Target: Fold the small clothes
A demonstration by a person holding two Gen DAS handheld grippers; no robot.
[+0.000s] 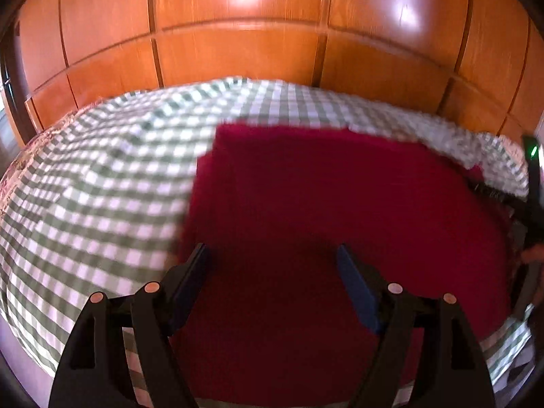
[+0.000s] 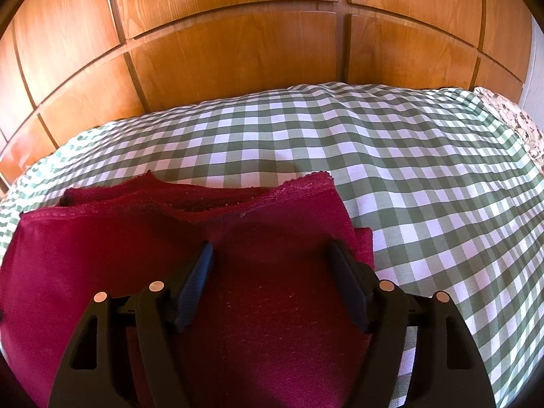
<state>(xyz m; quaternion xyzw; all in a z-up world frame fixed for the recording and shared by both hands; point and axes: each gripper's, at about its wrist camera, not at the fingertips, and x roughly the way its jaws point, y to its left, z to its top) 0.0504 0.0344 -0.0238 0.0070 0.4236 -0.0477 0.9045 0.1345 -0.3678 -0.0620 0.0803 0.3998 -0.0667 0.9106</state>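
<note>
Red garment (image 2: 112, 248) lies on the checked cloth (image 2: 425, 187) covering the bed, wood panelling (image 2: 238, 61) behind the far edge.

Right view: garment sits toward the cloth's left side, stacked in layers, far edges uneven, one corner (image 2: 316, 183) sticking up past the rest. Bare checks run from there to the right edge, where a floral fabric (image 2: 523, 125) shows at the far right corner.

Right gripper (image 2: 270, 255): jaws spread, nothing between them, over the garment's right part. Contact with fabric: can't tell.

Left view is motion-blurred. Left gripper (image 1: 272, 255): jaws spread, empty, over the garment (image 1: 340, 204) near its left edge. Checked cloth (image 1: 102, 187) fills the left side. Dark object with a green light (image 1: 533, 151) at the right border, likely the other gripper, unclear.
</note>
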